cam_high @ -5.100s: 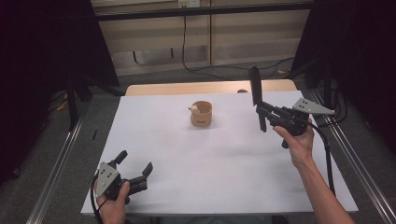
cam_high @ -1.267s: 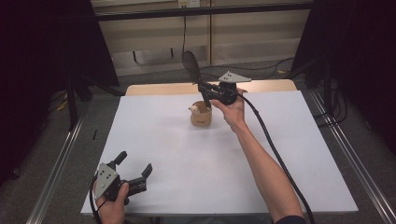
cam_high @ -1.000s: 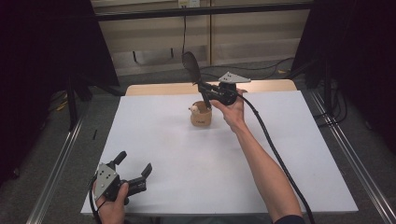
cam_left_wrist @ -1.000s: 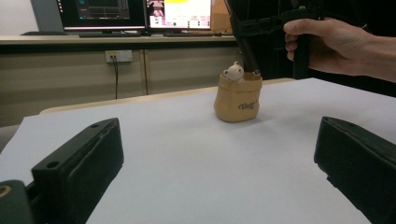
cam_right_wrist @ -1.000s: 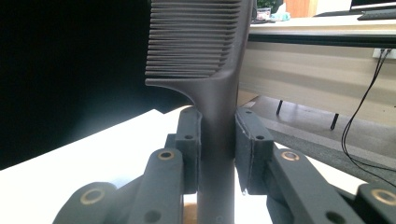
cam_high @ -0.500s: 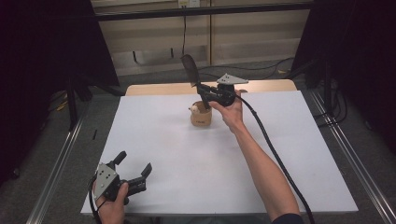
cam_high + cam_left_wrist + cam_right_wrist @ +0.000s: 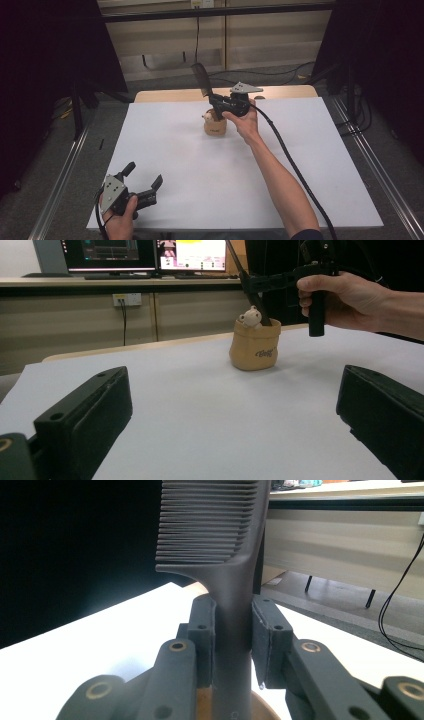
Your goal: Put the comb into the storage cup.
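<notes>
A dark comb (image 7: pixel 202 80) (image 7: pixel 220 535) stands nearly upright, its handle clamped between the pads of my right gripper (image 7: pixel 214 104) (image 7: pixel 234 645), which is shut on it. The comb's lower end reaches into a small tan pouch (image 7: pixel 215 125) (image 7: pixel 255 347) at the back middle of the white table (image 7: pixel 180 165). A little bear figure (image 7: pixel 249 317) peeks out of the pouch. My left gripper (image 7: pixel 144 181) rests open near the front left edge, nothing between its black fingers (image 7: pixel 85 415), facing the pouch from a distance.
A black cable (image 7: pixel 300 175) trails from the right gripper along the forearm across the table's right half. Metal rails (image 7: pixel 57 190) flank the table. Monitors (image 7: pixel 150 255) and a wall socket (image 7: pixel 126 299) stand beyond the far edge.
The right gripper with the comb has shifted slightly and lowered over the pouch during the last second; five seconds ago it held the comb at the right of the table. The left gripper has stayed put.
</notes>
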